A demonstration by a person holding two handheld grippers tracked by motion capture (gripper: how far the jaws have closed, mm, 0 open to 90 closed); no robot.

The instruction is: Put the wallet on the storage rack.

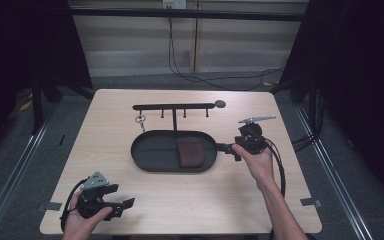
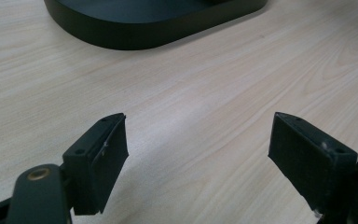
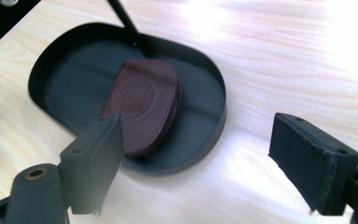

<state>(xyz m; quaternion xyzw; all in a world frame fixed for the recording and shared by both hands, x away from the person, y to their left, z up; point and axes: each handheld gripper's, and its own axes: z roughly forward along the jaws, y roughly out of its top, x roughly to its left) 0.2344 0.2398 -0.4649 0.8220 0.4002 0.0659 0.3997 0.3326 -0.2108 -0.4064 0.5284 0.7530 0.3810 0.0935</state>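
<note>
The left gripper (image 1: 122, 206) is sitting near the front left corner of the desk (image 1: 130, 107), its jaws wide apart with nothing between them. In the middle of the desk a black oval tray (image 1: 155, 150) is lying under a rack of hooks (image 1: 175, 106), and a brown leather pouch (image 1: 190, 152) is resting in the tray's right half. The right gripper (image 1: 232, 148) is waiting just beside the tray's right end, jaws wide and holding nothing
</note>
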